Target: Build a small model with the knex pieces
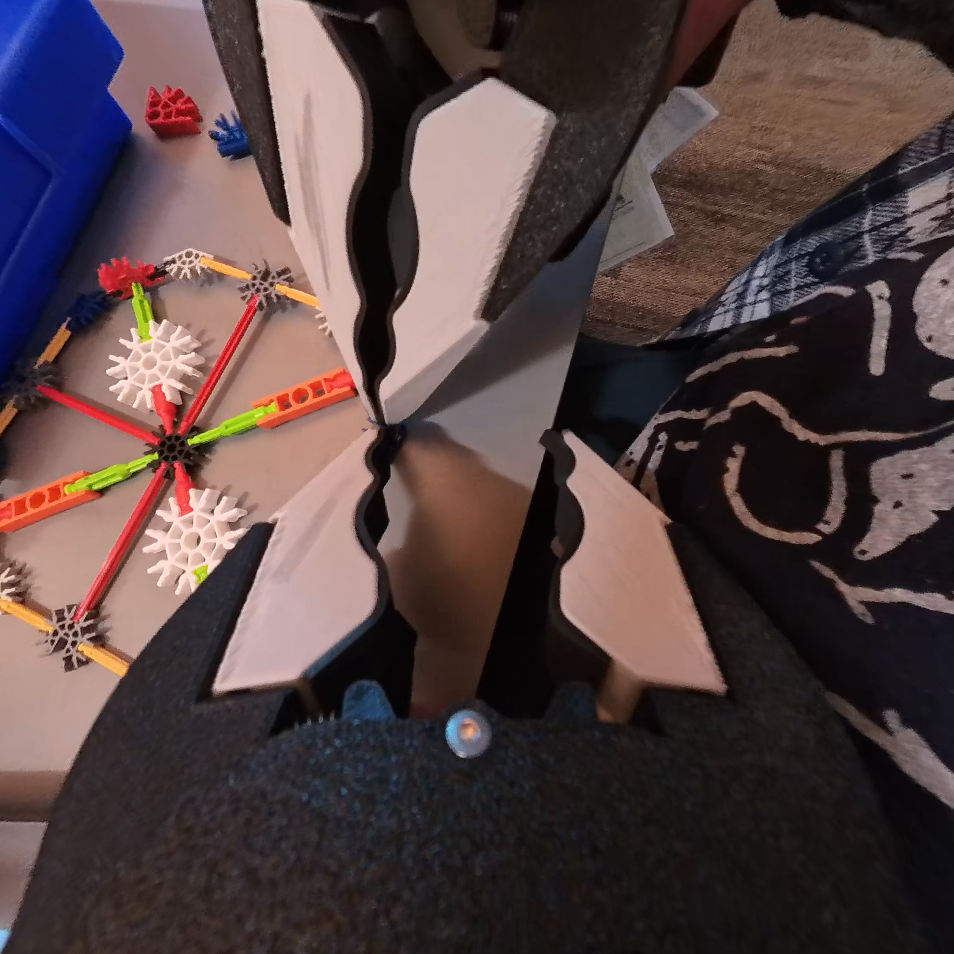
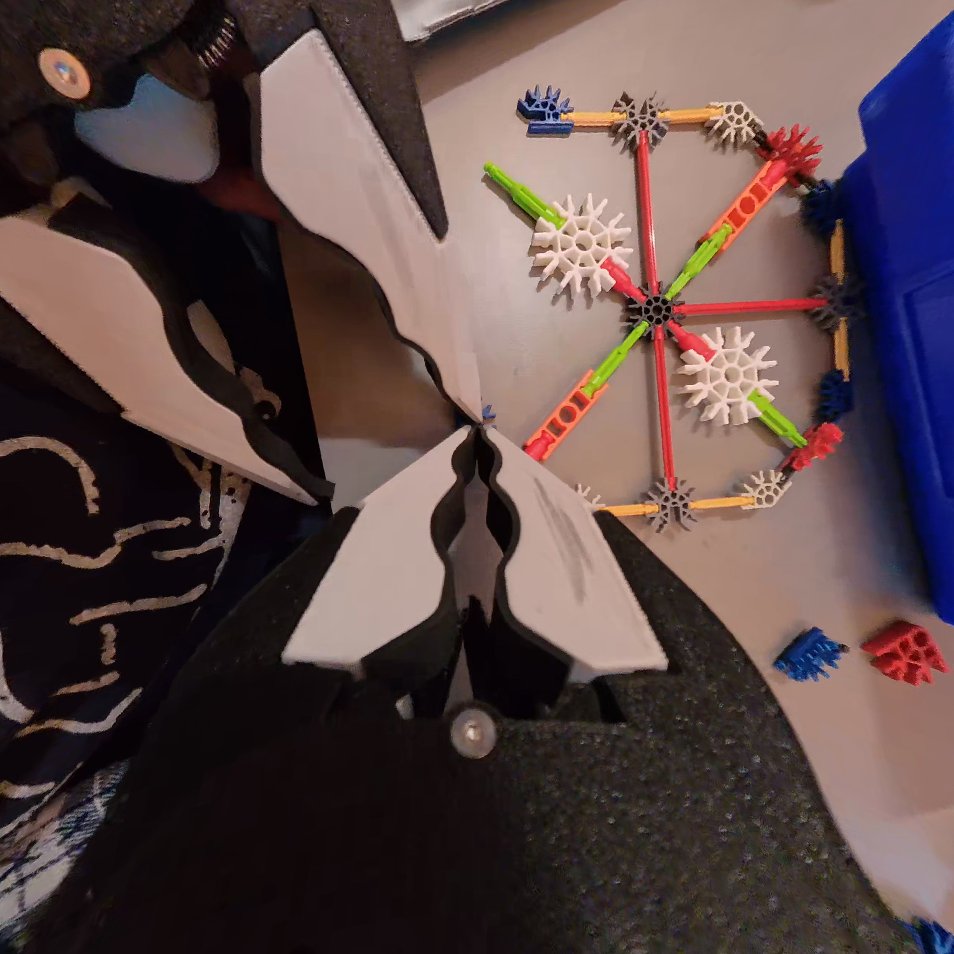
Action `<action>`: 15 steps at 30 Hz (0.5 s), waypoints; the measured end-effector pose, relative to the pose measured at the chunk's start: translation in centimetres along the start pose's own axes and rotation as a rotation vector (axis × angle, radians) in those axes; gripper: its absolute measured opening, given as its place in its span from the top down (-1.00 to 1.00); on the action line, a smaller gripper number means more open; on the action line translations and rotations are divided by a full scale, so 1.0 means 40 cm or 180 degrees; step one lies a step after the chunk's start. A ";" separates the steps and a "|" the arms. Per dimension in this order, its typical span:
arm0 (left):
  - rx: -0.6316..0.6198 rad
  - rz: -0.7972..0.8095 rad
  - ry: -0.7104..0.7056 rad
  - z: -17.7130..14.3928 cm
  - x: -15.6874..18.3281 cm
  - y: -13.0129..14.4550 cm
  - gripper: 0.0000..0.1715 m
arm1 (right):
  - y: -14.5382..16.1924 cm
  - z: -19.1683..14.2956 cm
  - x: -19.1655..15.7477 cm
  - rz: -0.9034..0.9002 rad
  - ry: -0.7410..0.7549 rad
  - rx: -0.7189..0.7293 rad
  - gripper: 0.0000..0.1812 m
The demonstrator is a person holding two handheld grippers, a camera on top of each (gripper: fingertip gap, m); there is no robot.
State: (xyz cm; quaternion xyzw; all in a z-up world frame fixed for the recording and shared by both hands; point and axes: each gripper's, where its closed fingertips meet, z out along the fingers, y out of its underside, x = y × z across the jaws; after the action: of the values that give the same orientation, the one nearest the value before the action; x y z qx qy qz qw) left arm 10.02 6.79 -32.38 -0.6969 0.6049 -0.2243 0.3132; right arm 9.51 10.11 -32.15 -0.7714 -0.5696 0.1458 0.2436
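My right gripper [image 2: 477,431] is shut, and a small blue piece [image 2: 488,413] peeks out at its fingertips; most of the piece is hidden. In the left wrist view the right gripper [image 1: 382,413] comes down from the top, and the blue piece [image 1: 395,431] shows at its tip. My left gripper [image 1: 464,441] is open and empty. One of its fingertips [image 1: 374,449] meets the right gripper's tip. In the right wrist view the left gripper [image 2: 392,451] reaches in from the upper left. Both are held just above the grey table [image 2: 516,335], beside a flat rod-and-connector wheel [image 2: 655,309].
The wheel [image 1: 170,449] has a black hub, red and green rods, and two white snowflake connectors. A blue bin [image 1: 51,180] [image 2: 908,309] stands behind it. A loose red connector [image 2: 906,653] and a blue one [image 2: 808,661] lie nearby. A person's dark printed shirt [image 1: 774,464] is close by.
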 end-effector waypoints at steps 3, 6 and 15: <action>0.0008 0.0015 0.0006 0.000 0.000 -0.001 0.27 | -0.004 -0.001 0.000 0.0066 -0.0101 0.0048 1.00; 0.0026 -0.0013 0.0009 -0.003 -0.004 -0.004 0.29 | -0.016 -0.038 0.009 0.0297 -0.0252 0.0331 1.00; 0.0051 0.0001 -0.0114 -0.023 -0.008 -0.010 0.26 | -0.010 -0.127 0.073 0.0288 0.0171 0.0593 0.99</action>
State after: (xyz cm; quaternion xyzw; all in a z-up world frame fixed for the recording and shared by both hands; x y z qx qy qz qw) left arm 9.59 6.97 -31.44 -0.6982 0.5974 -0.2166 0.3296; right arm 12.63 11.93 -27.53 -0.7740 -0.5113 0.1883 0.3226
